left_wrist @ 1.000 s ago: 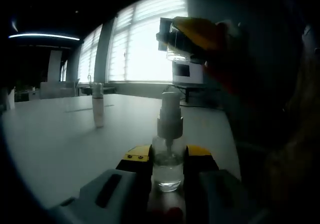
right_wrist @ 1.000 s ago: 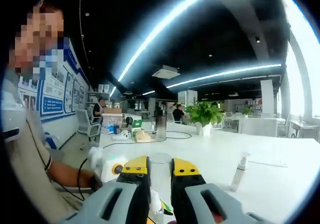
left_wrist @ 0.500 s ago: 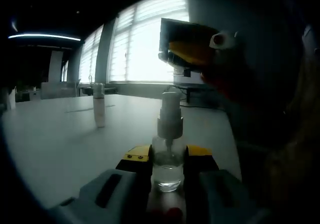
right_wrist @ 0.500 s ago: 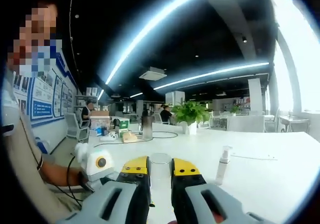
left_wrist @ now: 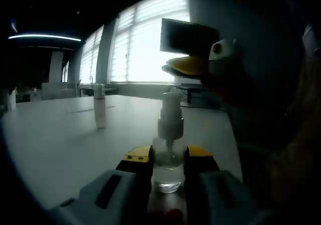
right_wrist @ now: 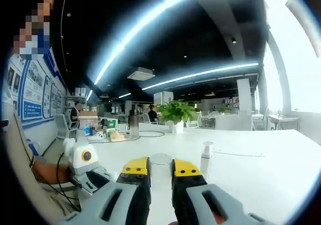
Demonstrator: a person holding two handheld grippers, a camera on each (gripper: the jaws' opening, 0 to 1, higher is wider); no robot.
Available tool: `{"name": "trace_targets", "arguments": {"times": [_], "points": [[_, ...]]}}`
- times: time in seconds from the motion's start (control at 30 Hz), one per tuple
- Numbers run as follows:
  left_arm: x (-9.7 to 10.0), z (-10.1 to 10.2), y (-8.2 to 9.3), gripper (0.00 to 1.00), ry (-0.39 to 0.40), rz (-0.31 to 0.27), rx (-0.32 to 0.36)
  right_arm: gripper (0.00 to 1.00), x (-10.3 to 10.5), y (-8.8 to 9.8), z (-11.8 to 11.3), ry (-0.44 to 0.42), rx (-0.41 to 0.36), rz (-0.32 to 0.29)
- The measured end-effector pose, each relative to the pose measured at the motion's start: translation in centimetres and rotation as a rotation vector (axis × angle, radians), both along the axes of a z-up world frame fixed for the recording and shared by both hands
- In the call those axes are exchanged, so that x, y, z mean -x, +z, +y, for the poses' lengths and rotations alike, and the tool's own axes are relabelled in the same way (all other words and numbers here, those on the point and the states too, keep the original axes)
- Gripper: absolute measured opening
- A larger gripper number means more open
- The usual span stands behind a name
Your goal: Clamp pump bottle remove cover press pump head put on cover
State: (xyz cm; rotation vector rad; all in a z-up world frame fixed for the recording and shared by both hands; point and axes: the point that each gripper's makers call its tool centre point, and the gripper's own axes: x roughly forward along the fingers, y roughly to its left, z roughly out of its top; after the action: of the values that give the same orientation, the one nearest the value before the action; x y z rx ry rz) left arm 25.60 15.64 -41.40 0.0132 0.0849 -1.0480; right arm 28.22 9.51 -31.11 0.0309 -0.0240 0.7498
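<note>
Left gripper (left_wrist: 168, 157) is clamped on the pump bottle (left_wrist: 168, 159), yellow-tipped jaws pressed against both sides of the clear body, which stands upright on the white table (left_wrist: 60, 134). Pump head (left_wrist: 170, 115) is bare and sticks up above the jaws. Up and to the right of the pump head, the right gripper (left_wrist: 188, 65) comes in dark against the bright windows (left_wrist: 145, 39), yellow tip pointing left, not touching the bottle as far as I can see. A second, slimmer pump bottle (left_wrist: 99, 105) stands well off to the left of the clamped one, farther back on the table. Over in the right gripper view, the right gripper (right_wrist: 161, 169) has its jaws closed in on the clear cover (right_wrist: 161, 164), which sits upright between the yellow tips with its round top showing. Left of the cover the left gripper (right_wrist: 85, 167) shows low, with a person's arm behind it. Right of the cover, farther back on the table (right_wrist: 251, 159), is that slim pump bottle (right_wrist: 205, 157). A potted plant (right_wrist: 175, 115) sits way back behind the cover.
</note>
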Motion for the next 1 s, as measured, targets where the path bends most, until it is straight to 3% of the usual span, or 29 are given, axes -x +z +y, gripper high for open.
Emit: {"name": "trace_targets", "arguments": {"times": [1.0], "points": [[-0.1,0.1,0.0,0.15,0.01,-0.005,-0.003,0.11,-2.0,-3.9,-3.3,-0.128,0.005,0.033]]}}
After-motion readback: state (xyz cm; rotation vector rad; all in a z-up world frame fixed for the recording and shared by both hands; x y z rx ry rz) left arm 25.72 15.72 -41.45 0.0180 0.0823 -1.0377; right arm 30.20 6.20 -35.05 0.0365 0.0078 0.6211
